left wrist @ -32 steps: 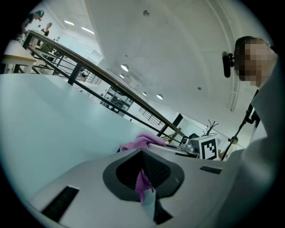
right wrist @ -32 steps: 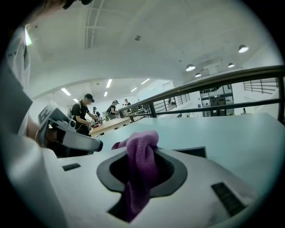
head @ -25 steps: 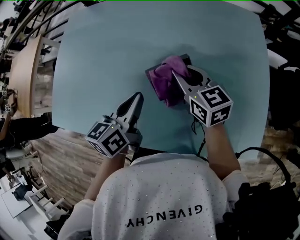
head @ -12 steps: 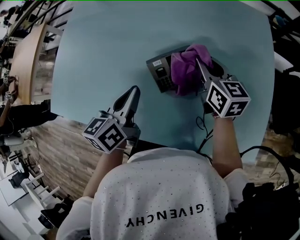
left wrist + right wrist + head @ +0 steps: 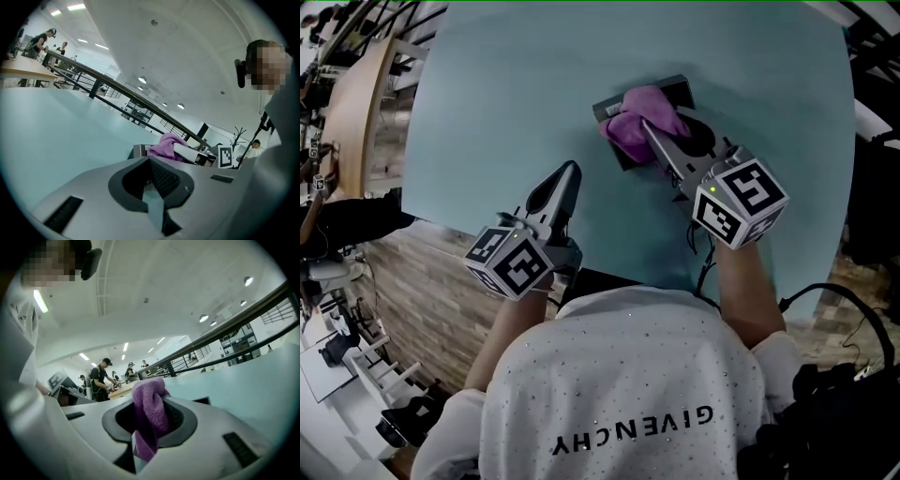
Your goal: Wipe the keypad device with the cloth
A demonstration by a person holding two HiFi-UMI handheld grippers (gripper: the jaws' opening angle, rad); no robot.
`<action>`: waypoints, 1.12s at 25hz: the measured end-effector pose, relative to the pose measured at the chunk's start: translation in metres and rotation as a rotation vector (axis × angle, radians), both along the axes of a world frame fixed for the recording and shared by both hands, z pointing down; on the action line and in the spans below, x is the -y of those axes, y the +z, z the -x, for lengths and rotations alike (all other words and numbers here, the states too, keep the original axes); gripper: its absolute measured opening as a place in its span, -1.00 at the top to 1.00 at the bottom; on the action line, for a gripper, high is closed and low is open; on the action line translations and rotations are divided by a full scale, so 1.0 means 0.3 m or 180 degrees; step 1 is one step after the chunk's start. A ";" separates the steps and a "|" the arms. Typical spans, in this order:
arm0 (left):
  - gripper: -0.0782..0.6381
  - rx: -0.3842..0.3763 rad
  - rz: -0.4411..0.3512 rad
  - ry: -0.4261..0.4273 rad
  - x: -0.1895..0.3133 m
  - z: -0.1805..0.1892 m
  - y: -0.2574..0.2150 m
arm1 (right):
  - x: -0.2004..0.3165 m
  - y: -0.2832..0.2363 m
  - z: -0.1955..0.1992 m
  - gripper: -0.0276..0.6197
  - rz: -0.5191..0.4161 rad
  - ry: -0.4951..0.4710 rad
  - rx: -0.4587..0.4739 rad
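The dark keypad device (image 5: 673, 94) lies on the teal table (image 5: 497, 103), mostly covered by a purple cloth (image 5: 636, 124). My right gripper (image 5: 651, 129) is shut on that cloth and presses it onto the device's left part. In the right gripper view the cloth (image 5: 150, 411) hangs bunched between the jaws. My left gripper (image 5: 566, 174) hovers over the table to the near left of the device, shut with nothing in it. In the left gripper view the cloth (image 5: 169, 143) sits on the device (image 5: 140, 151) ahead of the jaws.
The table's near edge (image 5: 441, 225) runs just behind the left gripper, with wooden floor (image 5: 422, 300) below it. A black cable (image 5: 705, 264) trails from the right gripper toward the person. Desks and people stand in the background (image 5: 101, 378).
My right gripper swept the cloth to the right, baring the keypad's buttons, then came back left over them. The left gripper has barely moved.
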State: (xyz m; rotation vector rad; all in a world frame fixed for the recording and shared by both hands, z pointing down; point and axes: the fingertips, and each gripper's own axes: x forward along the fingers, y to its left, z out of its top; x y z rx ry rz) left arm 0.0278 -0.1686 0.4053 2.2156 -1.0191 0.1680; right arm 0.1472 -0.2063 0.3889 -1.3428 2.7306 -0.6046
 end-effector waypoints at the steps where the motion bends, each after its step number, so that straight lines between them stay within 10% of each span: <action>1: 0.77 0.0002 0.0002 -0.0006 -0.002 -0.001 0.001 | -0.007 0.010 0.034 0.67 0.0011 -0.0092 -0.0070; 12: 0.77 -0.0009 0.0016 -0.0089 -0.013 0.041 -0.004 | -0.027 0.138 0.206 0.66 0.0232 -0.0415 -0.0745; 28: 0.77 -0.0048 0.0068 -0.0031 -0.023 0.009 0.022 | 0.013 0.169 -0.028 0.66 0.0462 0.0239 -0.0431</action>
